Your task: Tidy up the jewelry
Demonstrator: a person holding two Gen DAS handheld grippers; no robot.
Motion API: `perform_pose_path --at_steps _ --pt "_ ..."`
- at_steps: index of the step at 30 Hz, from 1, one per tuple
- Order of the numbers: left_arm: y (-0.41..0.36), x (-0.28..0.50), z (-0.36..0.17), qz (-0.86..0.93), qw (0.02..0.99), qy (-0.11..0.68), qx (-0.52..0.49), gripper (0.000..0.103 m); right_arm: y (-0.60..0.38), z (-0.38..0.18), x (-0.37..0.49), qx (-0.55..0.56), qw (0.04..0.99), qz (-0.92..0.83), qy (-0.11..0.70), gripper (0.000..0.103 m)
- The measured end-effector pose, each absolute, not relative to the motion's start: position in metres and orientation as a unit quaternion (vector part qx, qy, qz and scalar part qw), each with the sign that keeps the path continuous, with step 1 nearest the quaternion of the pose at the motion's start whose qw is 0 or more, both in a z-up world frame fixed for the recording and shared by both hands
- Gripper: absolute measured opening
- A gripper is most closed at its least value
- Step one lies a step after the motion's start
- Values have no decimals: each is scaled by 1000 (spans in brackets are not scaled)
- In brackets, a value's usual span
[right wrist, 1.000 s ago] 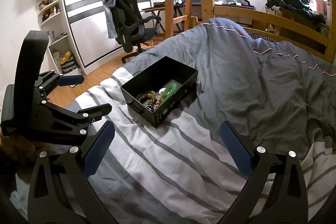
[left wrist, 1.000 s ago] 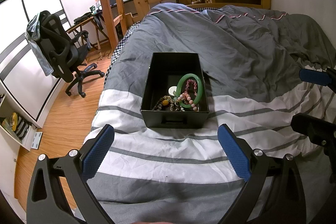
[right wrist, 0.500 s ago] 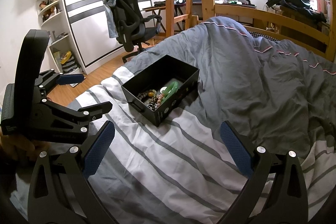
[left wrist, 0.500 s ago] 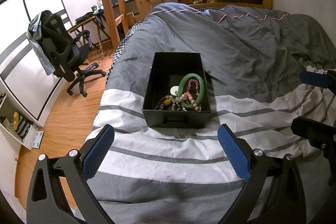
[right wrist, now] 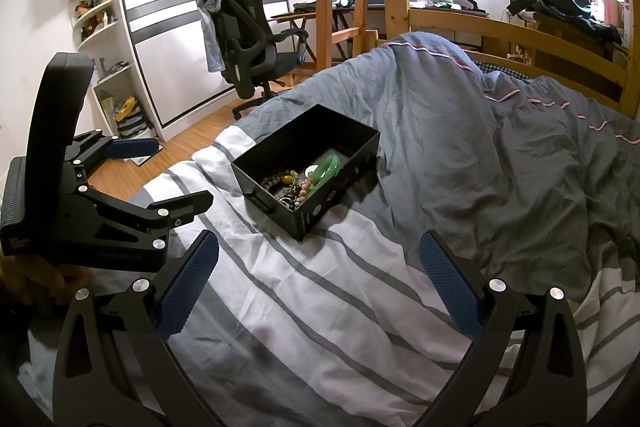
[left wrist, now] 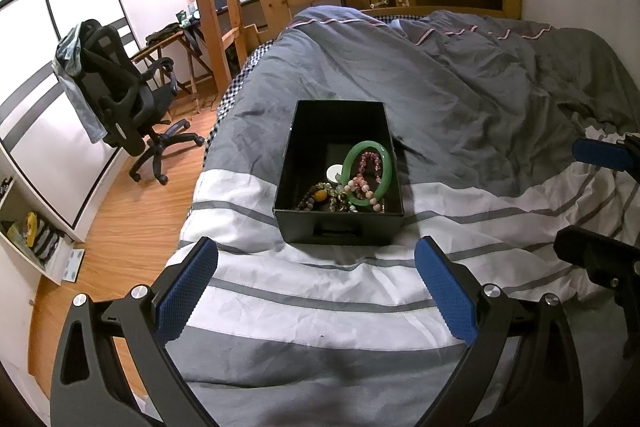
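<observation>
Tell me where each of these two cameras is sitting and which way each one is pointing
Left wrist view: rides the left gripper, facing straight up the bed at the black box end-on; its own open blue pads frame the bottom, the right gripper's fingers poke in at right.
Right wrist view: rides the right gripper, open, seeing the box corner-on from the right; the left gripper and a hand show at left.
Shared: box, green bangle, striped duvet, office chair.
</observation>
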State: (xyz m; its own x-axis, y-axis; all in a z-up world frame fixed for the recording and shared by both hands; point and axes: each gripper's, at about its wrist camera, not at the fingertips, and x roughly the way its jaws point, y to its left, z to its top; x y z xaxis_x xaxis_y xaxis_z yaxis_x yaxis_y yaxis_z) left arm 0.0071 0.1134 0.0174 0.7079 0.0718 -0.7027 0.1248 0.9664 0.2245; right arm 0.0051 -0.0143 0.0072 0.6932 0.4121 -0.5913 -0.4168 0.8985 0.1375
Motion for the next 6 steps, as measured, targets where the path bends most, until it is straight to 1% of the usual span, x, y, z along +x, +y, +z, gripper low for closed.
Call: perform_pose_path --at_steps 6 --pt "112 8 18 -13 915 383 128 97 -10 4 3 -5 919 227 323 99"
